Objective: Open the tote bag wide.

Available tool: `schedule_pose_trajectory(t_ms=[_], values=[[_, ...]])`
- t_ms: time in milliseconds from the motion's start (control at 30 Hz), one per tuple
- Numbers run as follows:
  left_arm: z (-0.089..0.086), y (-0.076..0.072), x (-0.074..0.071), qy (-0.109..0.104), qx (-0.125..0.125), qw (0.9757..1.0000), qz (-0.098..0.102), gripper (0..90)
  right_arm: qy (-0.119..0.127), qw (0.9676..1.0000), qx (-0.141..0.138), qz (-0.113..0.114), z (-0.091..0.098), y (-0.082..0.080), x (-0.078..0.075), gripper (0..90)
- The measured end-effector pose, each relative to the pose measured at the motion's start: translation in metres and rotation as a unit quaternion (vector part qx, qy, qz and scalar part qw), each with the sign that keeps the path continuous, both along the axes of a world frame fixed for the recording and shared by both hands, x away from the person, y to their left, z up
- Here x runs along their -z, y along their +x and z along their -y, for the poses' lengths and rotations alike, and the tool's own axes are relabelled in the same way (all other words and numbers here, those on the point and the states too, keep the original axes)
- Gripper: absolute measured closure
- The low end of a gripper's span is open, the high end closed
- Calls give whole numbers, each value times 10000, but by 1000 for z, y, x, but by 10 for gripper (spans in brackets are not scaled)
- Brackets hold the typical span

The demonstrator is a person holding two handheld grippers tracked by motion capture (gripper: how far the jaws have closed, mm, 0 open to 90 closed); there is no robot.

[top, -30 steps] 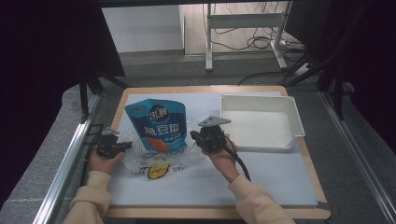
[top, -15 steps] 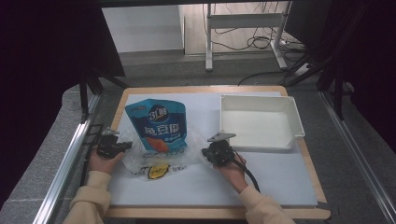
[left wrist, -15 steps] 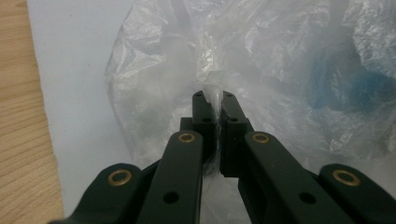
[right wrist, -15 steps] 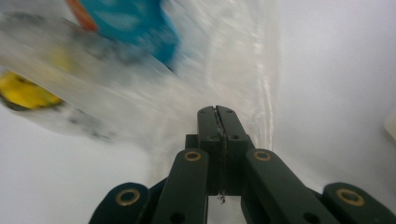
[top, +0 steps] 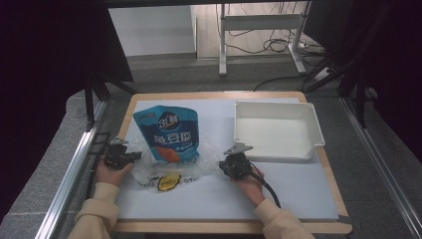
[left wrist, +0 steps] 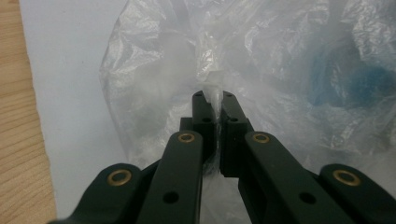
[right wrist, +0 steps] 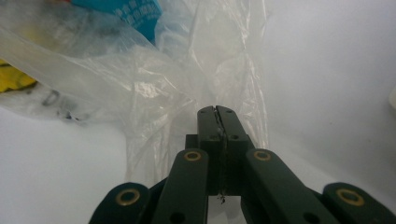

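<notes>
Item: one clear plastic bag (top: 171, 167), crumpled, lying on the white mat of the table (top: 298, 186), near-left of centre, with a yellow print at its near edge. Item: one blue snack pouch (top: 168, 132), lying flat with its lower part inside the mouth of the bag and its top pointing to the far side; its long axis runs near to far. Item: one white tray (top: 276, 130), empty, at the far right, well apart from the bag. Left gripper (left wrist: 214, 100): at the left edge of the bag, fingers (left wrist: 201, 109) clenched on a pinched fold of the film, seen standing up between them in the left gripper view. Right gripper (right wrist: 217, 110): at the right edge of the bag, fingers (right wrist: 208, 122) pressed together with a thin strip of film caught in the seam, as far as the right gripper view shows. Relation of note: the bag lies between the two grippers, each holding one side, so the opening spans left to right and the pouch lies across that span, midway, neither hand nearer. Judgement: the pouch appears partly bagged; drawing the film toward the far side, along the pouch's long axis, would cover more of it. Risk: thin film may slip or tear at either pinch.
</notes>
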State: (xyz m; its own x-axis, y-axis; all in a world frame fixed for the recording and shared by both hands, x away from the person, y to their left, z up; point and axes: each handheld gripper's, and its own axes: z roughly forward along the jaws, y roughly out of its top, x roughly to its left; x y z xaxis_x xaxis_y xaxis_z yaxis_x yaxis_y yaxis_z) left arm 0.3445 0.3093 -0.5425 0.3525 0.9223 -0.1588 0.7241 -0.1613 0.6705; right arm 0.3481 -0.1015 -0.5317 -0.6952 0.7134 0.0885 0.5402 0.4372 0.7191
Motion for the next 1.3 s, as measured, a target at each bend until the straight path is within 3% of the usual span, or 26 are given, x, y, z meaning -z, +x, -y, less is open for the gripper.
schedule_pose_trajectory(t_ms=[367, 500, 667, 700, 767, 833, 933, 1167, 1300], values=[[-2, -1, -2, -72, -5, 10000, 59, 879, 490, 9986, -22, 211, 6, 2, -22, 889], [-6, -4, -9, -335, 66, 9992, 208, 853, 589, 9979, -38, 283, 8, 1, -28, 889], [-11, -11, -21, -586, 137, 9971, 469, 683, 626, 9976, -17, 310, 10, 1, -31, 889], [-13, -12, -24, -716, 138, 9959, 531, 643, 625, 9975, -21, 318, 10, 1, -31, 889], [-16, -14, -28, -887, 130, 9943, 579, 501, 632, 9975, -35, 328, 9, 1, -32, 888], [-18, -15, -32, -926, 122, 9934, 669, 359, 631, 9974, -47, 353, 9, 1, -32, 888], [-19, -17, -40, -1007, 110, 9918, 778, 212, 653, 9971, -68, 381, 9, 0, -34, 889], [-24, -26, -57, -1184, 199, 9874, 1027, 149, 733, 9962, -107, 449, 10, 0, -39, 859], [-21, -33, -64, -1185, 274, 9868, 1072, 151, 854, 9945, -234, 554, 12, -1, -49, 770]])
